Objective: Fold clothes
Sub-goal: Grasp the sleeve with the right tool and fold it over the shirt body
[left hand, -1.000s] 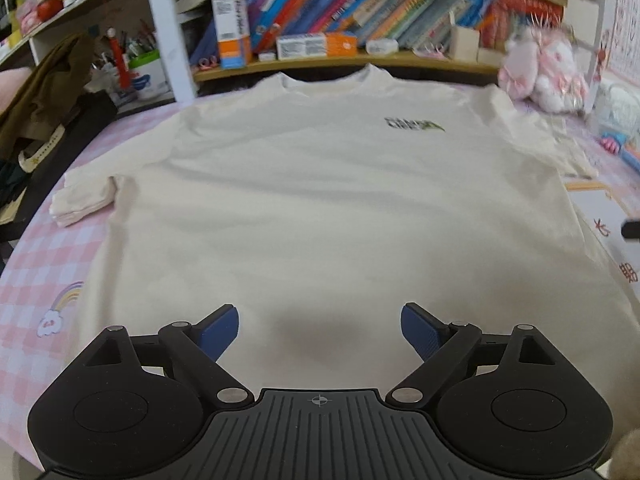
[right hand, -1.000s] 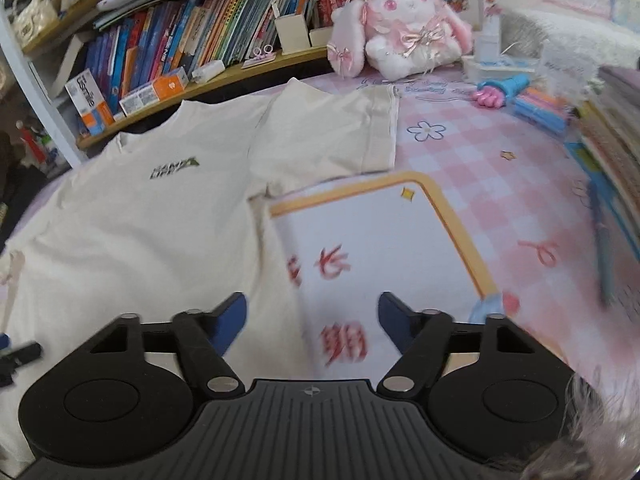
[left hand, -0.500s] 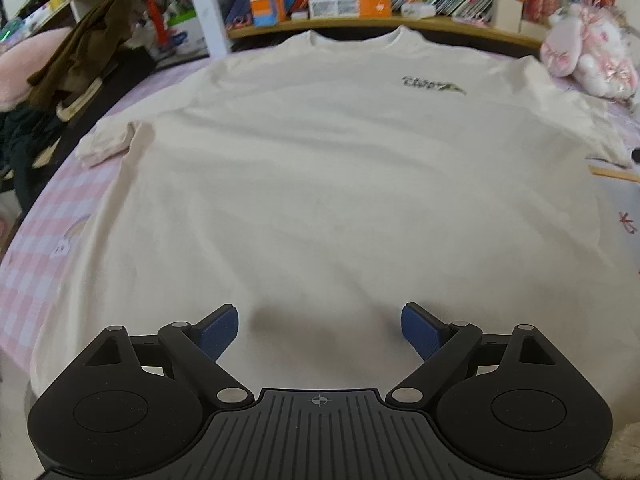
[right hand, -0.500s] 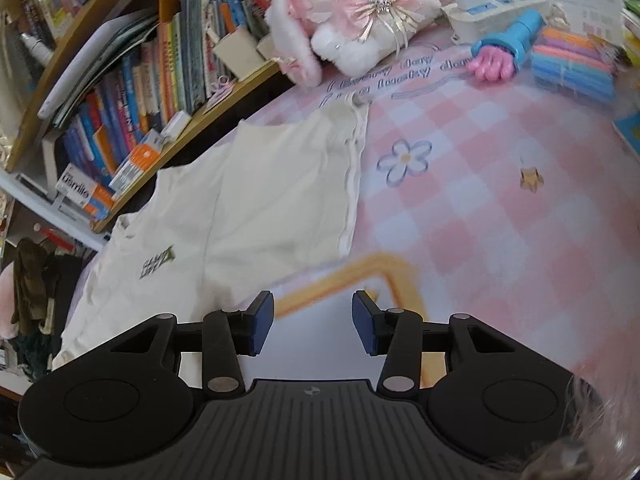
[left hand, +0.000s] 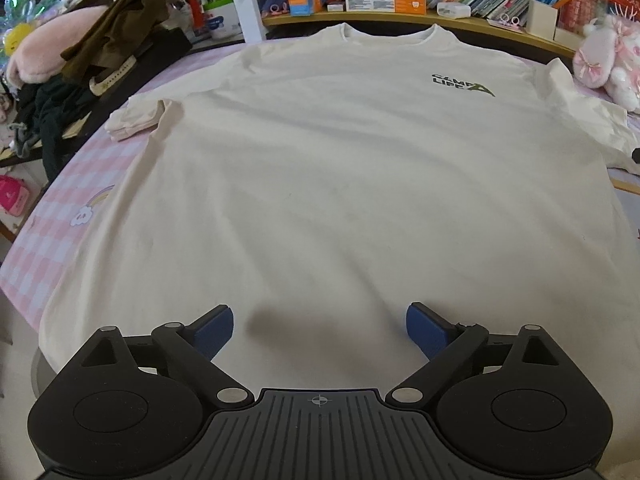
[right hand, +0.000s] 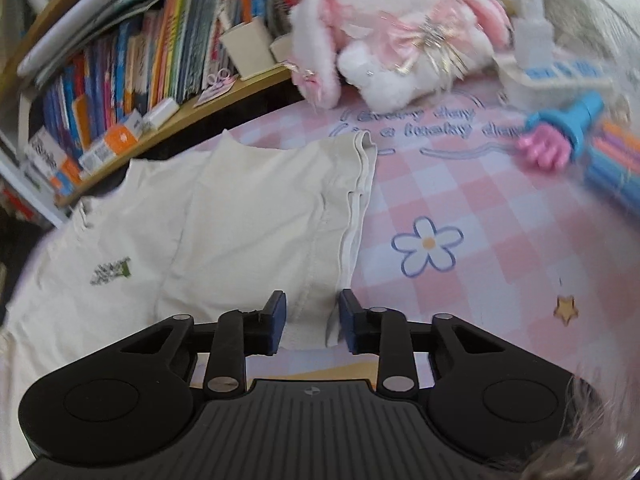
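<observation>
right wrist view: right gripper (right hand: 312,322) now sits at the lower corner of the t-shirt's (right hand: 224,236) right sleeve (right hand: 280,216), hem cloth lying between the blue pads (right hand: 278,312). half a second ago the pads were over the yellow-bordered mat near the sleeve; a second ago they were spread wide, well off the sleeve. jaws have narrowed a lot but a gap shows on both sides of the cloth, so not yet clenched; grip looks imminent, not made. frame is motion-blurred, so the exact contact is unclear.

left wrist view: left gripper (left hand: 320,330) hangs over the shirt's bottom hem, jaws spread wide, grasping nothing. view has pulled back from the sleeve over the last second; collar and chest logo (left hand: 462,84) now sit further up the frame.

shirt lies flat, face up, on the pink checked tablecloth (right hand: 480,208), collar toward the bookshelf (left hand: 400,20). the other sleeve (left hand: 136,120), far across the shirt from the one being approached, is bunched up.

judgement: first fold is about to start, the approached sleeve going inward. nothing folded yet. risk: pinching only one layer of the hem.
</observation>
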A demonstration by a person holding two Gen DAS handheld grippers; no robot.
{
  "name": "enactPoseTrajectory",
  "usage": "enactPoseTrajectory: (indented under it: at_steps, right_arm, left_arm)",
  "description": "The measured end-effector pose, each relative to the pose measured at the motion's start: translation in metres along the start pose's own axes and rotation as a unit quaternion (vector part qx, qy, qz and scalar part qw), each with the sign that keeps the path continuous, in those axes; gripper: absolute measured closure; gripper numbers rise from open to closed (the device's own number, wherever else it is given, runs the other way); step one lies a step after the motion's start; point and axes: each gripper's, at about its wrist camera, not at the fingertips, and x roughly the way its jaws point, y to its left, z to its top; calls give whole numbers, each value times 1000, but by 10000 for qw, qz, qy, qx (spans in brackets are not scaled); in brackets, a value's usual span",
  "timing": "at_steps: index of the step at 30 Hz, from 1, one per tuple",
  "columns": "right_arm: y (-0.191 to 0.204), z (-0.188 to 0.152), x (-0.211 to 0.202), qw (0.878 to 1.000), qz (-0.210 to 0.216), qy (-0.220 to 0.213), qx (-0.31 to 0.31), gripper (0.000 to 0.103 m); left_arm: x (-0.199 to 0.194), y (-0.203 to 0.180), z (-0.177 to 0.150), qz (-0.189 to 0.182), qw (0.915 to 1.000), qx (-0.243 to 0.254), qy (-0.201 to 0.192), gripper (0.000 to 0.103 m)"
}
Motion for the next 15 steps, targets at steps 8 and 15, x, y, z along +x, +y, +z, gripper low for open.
enactPoseTrajectory:
  at_steps: [8,15]
  right_arm:
    - [-6,9,-16,9955,641,-537,444,97]
    - [-9,17,-20,9924,859,-569,669,97]
  left_arm:
    - [0,-7,4,5,9999,128,60,8]
    - [1,-8,5,-9,9998,149,91,8]
